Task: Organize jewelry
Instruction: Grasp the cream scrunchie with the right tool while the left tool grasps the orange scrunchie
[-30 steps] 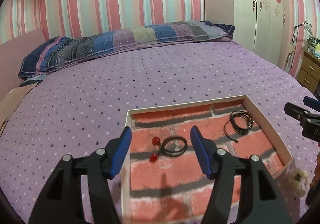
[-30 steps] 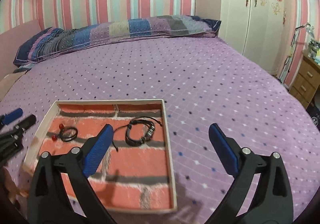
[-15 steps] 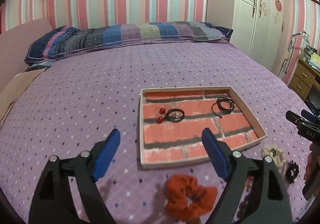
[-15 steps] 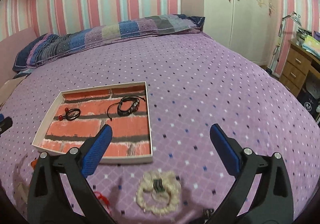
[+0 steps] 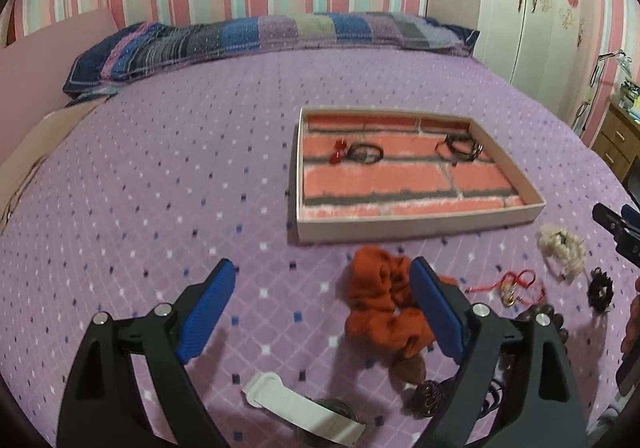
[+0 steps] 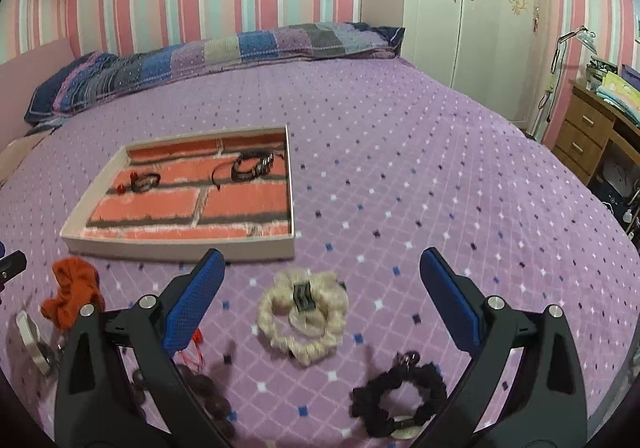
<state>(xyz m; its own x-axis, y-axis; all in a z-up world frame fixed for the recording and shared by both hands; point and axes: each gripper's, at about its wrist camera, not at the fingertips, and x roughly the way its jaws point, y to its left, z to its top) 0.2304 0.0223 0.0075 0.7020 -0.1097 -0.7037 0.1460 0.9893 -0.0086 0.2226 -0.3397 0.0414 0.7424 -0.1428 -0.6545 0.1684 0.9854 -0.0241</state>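
On the purple dotted bed [image 5: 160, 176] lies a shallow white-walled tray [image 5: 416, 226] with a brick-pattern floor, holding a black cord with red beads [image 5: 358, 154] at its left and a black bracelet [image 5: 460, 147] at its right. Just in front of the tray lie an orange scrunchie [image 5: 380, 300], a cream scrunchie [image 6: 303, 314], a black scrunchie [image 6: 400, 396] and a red string charm [image 5: 516, 284]. Both the left hand-held gripper [image 5: 322, 310] and the right hand-held gripper [image 6: 320, 298] stand wide apart, holding nothing; the left one's jaws have just been opening, nothing between them. Compared with a second ago, both views sit farther back from the tray, now showing these loose pieces.
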